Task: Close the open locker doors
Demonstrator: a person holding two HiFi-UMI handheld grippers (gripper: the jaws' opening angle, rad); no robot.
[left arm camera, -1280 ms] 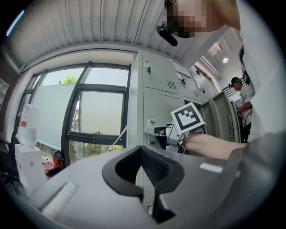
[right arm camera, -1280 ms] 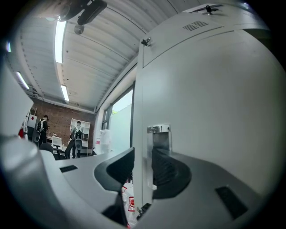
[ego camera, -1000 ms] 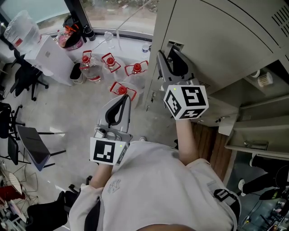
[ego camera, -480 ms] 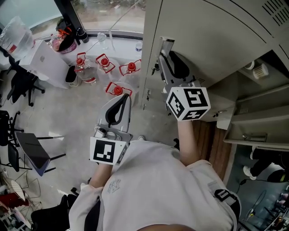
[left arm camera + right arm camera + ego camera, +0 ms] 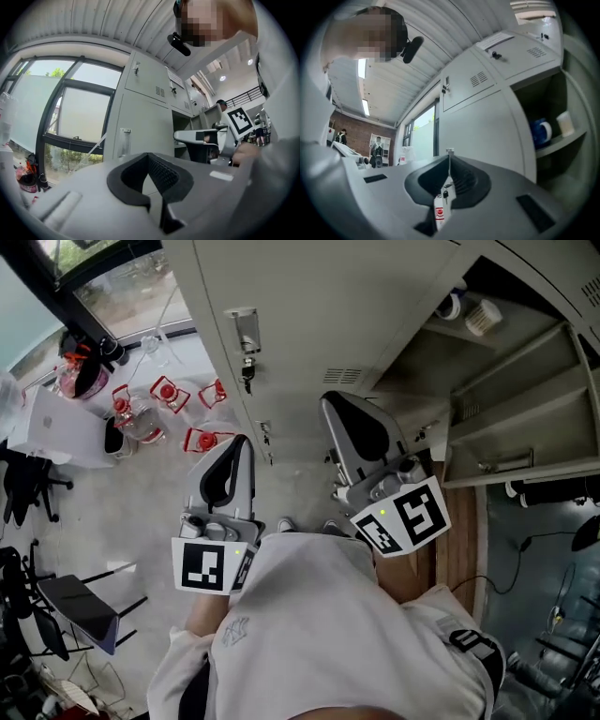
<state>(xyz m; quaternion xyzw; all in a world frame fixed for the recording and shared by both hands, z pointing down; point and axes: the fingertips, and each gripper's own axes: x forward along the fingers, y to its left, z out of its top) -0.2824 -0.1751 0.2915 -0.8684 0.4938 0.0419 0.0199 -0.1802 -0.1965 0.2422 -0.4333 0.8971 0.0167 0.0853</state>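
A grey locker door (image 5: 309, 306) with a latch (image 5: 246, 332) and a hanging key lies in line with the locker front. To its right an open compartment (image 5: 525, 399) shows shelves with a blue mug (image 5: 541, 131) and a white cup (image 5: 565, 123). My right gripper (image 5: 330, 401) hangs just below the door without touching it. Its jaws are closing, nearly together, with nothing between them (image 5: 449, 161). My left gripper (image 5: 242, 442) is held lower left over the floor, shut and empty (image 5: 152, 161).
Several water jugs with red caps (image 5: 169, 395) stand on the floor at the left by the window. Black office chairs (image 5: 37, 474) are further left. A lower open shelf (image 5: 511, 465) juts out at the right. The person's white-clad body fills the bottom.
The right gripper has come back from the door's latch toward the body, and its jaws have drawn together. The view has swung right, showing the open shelves. The left gripper has hardly moved.
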